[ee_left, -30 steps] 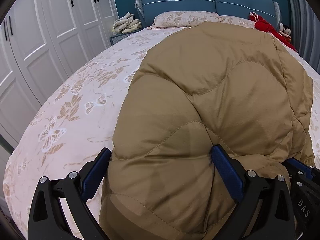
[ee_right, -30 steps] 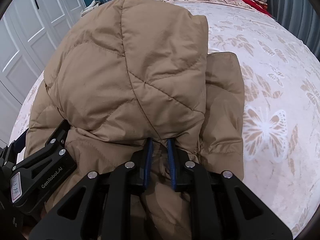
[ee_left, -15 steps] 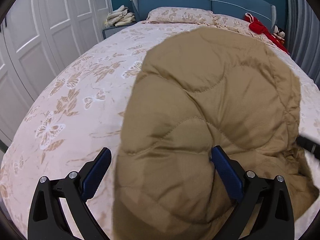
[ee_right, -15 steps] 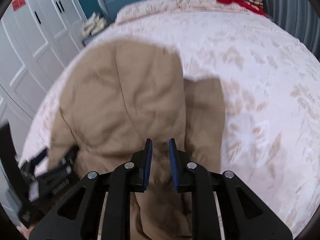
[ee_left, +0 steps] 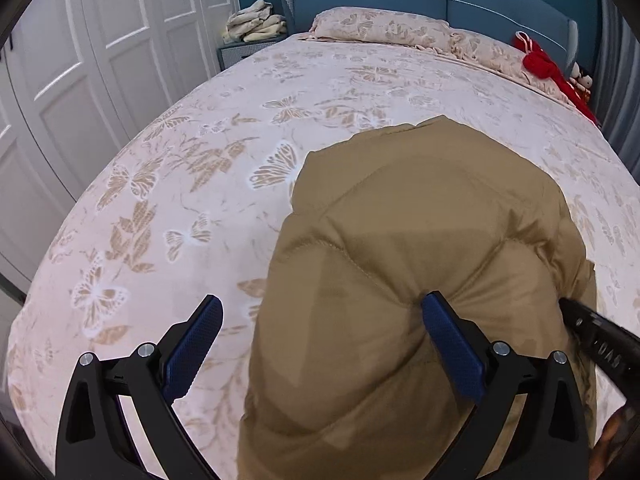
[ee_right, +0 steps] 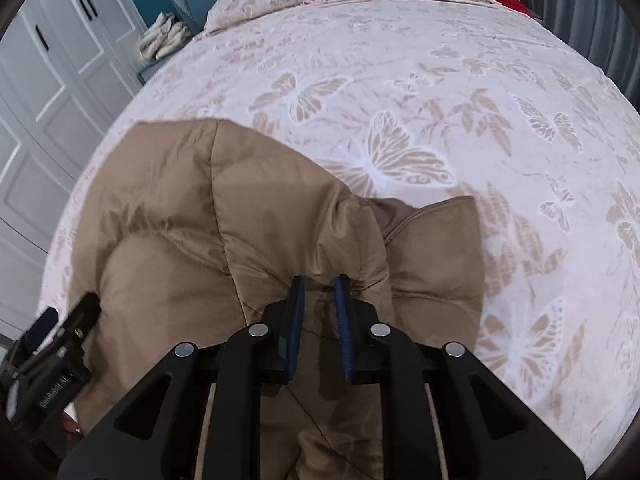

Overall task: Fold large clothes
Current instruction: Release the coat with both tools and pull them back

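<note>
while both grippers bear on one garment, what counts most is how it lies from each of them.

key relation: the tan padded jacket [ee_right: 224, 216] runs away from the right gripper [ee_right: 319, 312] toward the head of the bed [ee_right: 500, 128], its long axis roughly along the way the fingers point; the near edge is at the fingertips and the bulk lies ahead and to the left in the right view.

right gripper: nearly pressed together, a bunched fold of the jacket pinched between the blue pads [ee_right: 297, 320]; the jaws are closing on it.

left gripper: the left gripper [ee_left: 320, 344] is spread wide; only its right pad [ee_left: 452, 344] presses into the jacket, and the other pad [ee_left: 194, 346] is over bare bedspread, apart from the cloth. nothing is pinched.

nearer hand: judged from both views, the right one has the real hold, so it likely leads the next move.

jacket location: near end of the bed, on the butterfly-print bedspread [ee_left: 160, 200], well apart from the pillows [ee_left: 380, 28].

jacket look: puffy, quilted in curved seams, matte tan, mounded rather than flat; a flatter panel [ee_right: 436, 248] sticks out at the right in the right view. whether that is a sleeve or a hem is unclear.
</note>
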`<state>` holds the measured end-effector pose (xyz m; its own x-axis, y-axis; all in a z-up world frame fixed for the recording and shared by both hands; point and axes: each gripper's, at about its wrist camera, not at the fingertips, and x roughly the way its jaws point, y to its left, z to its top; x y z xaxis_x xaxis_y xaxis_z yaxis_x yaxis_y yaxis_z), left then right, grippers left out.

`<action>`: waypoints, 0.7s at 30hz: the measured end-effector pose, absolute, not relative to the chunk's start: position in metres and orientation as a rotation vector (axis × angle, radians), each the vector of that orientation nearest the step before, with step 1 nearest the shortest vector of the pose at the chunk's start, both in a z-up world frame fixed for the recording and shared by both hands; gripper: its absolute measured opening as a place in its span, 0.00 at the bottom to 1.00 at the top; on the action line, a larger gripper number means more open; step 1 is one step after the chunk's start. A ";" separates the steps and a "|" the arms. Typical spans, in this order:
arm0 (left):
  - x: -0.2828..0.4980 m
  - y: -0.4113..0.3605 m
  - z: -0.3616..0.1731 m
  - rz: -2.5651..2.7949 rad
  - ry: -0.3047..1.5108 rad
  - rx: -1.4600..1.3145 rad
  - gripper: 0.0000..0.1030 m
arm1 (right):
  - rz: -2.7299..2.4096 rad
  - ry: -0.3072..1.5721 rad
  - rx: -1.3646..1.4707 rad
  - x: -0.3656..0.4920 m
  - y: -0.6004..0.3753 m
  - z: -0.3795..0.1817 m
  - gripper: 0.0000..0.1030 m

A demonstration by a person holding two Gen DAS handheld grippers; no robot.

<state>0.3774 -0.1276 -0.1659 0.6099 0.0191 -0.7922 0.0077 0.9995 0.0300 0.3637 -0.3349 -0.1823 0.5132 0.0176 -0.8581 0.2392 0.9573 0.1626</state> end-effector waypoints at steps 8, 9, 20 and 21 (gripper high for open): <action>0.375 -0.120 -0.171 -0.015 0.949 -0.054 0.95 | -0.175 1.032 0.238 0.354 -0.331 -0.172 0.15; 0.371 -0.116 -0.167 -0.020 0.952 -0.064 0.95 | -0.177 0.992 0.241 0.339 -0.330 -0.160 0.16; 0.189 -0.081 -0.092 -0.034 0.775 0.000 0.94 | -0.167 0.760 0.122 0.124 -0.287 -0.082 0.69; 0.173 -0.082 -0.088 -0.027 0.773 0.014 0.94 | -0.171 0.755 0.124 0.107 -0.283 -0.080 0.70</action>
<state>0.1733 -0.0822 -0.0885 0.7157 -0.0190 -0.6981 0.0297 0.9996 0.0032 0.1068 -0.2833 -0.0805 0.7153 -0.1093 -0.6903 0.1985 0.9788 0.0508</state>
